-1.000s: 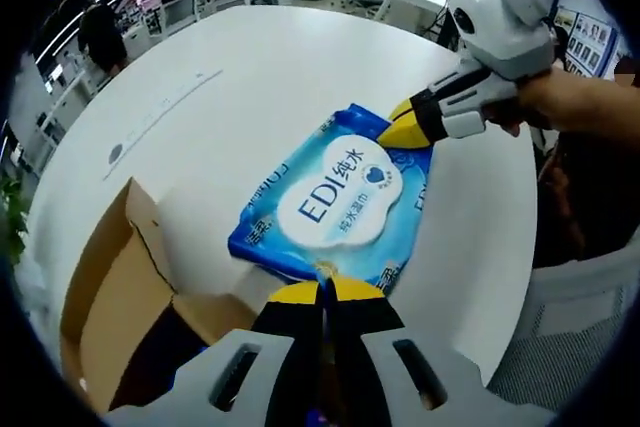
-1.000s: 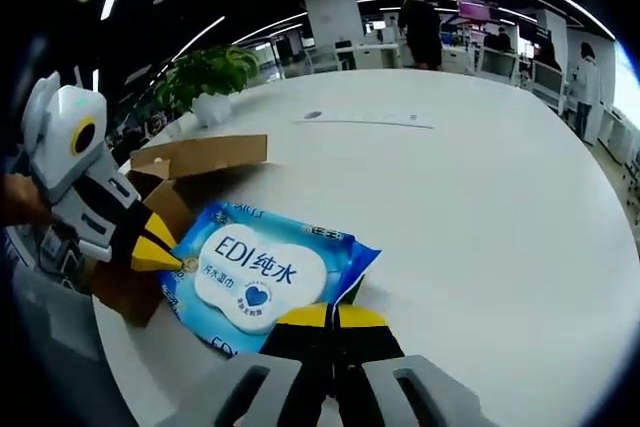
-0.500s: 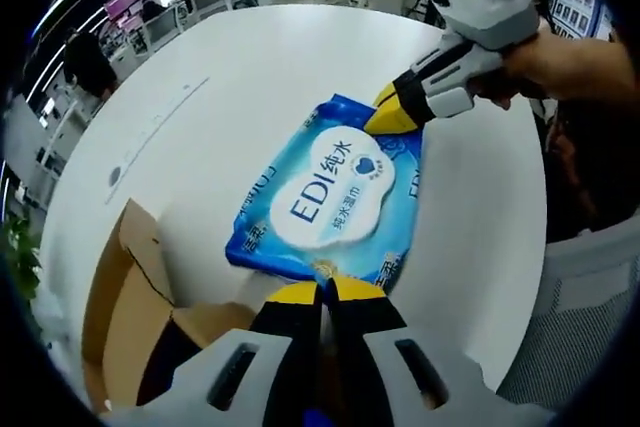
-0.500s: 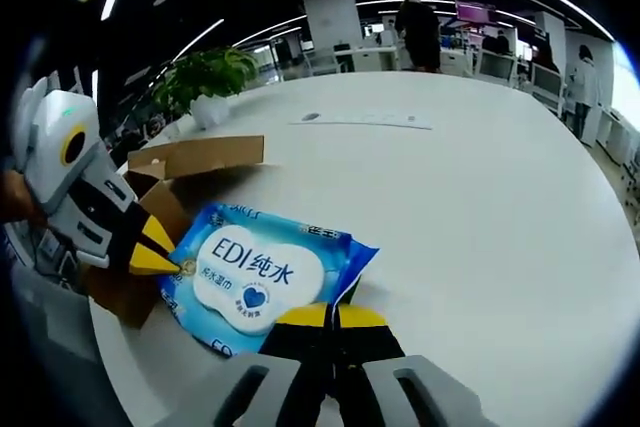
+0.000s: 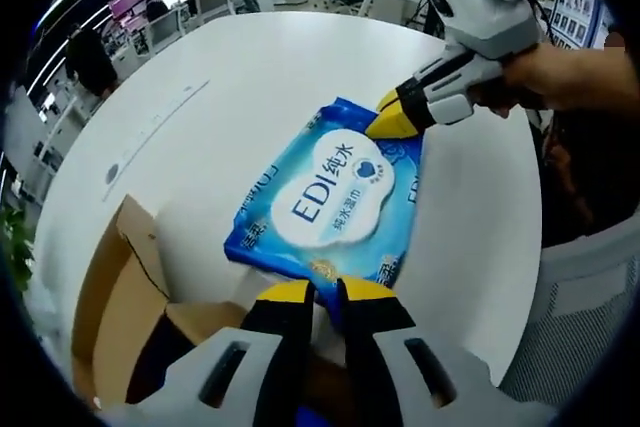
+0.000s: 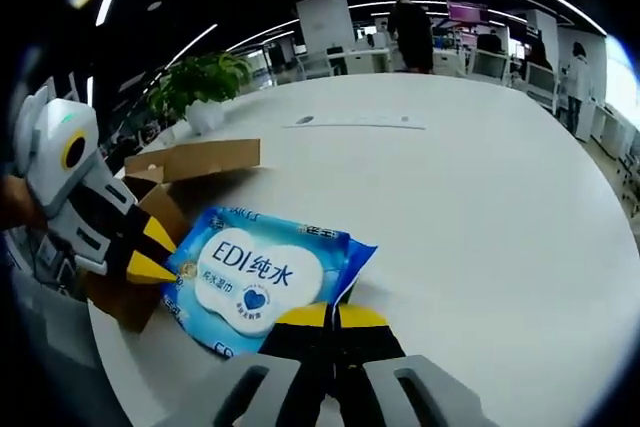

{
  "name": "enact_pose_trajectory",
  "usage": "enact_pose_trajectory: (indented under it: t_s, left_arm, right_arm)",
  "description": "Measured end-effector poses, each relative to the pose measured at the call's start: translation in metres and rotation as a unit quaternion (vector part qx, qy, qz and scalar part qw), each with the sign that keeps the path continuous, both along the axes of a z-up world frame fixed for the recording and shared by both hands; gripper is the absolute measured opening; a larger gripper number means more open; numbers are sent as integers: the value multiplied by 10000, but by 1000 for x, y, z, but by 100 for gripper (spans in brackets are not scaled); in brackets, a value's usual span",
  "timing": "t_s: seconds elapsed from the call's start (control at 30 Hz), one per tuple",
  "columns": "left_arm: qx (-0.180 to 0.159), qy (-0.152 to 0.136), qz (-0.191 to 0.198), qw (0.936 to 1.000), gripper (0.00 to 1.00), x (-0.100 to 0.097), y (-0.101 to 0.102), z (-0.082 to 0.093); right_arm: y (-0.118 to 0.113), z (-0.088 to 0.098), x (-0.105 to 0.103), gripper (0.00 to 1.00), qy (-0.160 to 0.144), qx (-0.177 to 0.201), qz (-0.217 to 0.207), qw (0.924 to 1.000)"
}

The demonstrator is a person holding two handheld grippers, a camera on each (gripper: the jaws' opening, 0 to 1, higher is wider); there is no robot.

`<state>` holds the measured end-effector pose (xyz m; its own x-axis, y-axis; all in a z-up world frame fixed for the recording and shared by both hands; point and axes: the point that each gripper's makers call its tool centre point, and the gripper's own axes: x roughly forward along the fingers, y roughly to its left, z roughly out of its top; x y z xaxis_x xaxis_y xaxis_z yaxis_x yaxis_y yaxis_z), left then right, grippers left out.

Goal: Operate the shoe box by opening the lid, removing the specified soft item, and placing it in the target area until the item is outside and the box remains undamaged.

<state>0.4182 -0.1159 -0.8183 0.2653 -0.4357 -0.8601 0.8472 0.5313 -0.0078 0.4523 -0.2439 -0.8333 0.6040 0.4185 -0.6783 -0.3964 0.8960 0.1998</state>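
A blue plastic pack of wet wipes with a white label (image 5: 335, 197) lies flat on the round white counter (image 5: 250, 77), fully outside the brown cardboard shoe box (image 5: 120, 297), whose flaps stand open just beside the pack. The removal step looks done, and the box shows no visible tearing. What seems left is letting go of the pack and confirming its resting spot; no marked target area can be made out.

The left gripper (image 5: 320, 299), at the pack's edge nearest the box, has its yellow-tipped jaws slightly parted, with a sliver of gap between them; they appear to have let go of the pack's edge or to be just doing so. The right gripper (image 6: 325, 319), at the pack's far edge from the box, has its jaws pressed together on the pack's corner, pinching it.

Count: one pack, one box, two grippers. A thin white strip (image 6: 355, 124) lies on the counter well beyond the pack, and one potted green plant (image 6: 205, 82) stands at the counter's rim past the box.
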Motion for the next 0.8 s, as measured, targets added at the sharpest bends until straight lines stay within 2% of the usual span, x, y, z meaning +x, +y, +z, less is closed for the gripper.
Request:
enact_pose_trajectory:
  t_s: [0.23, 0.47, 0.8]
  left_arm:
    - [-148, 201, 63, 9997, 21, -5, -2, 5]
    - [-300, 43, 142, 9994, 23, 1, 2, 17]
    - [-713, -100, 187, 9972, 27, 5, -7, 41]
  right_arm:
    - [-1, 1, 0, 0, -31, -25, 5, 10000]
    - [0, 3, 4, 0, -133, -11, 80, 9999]
    - [-1, 0, 7, 0, -114, 29, 17, 9999]
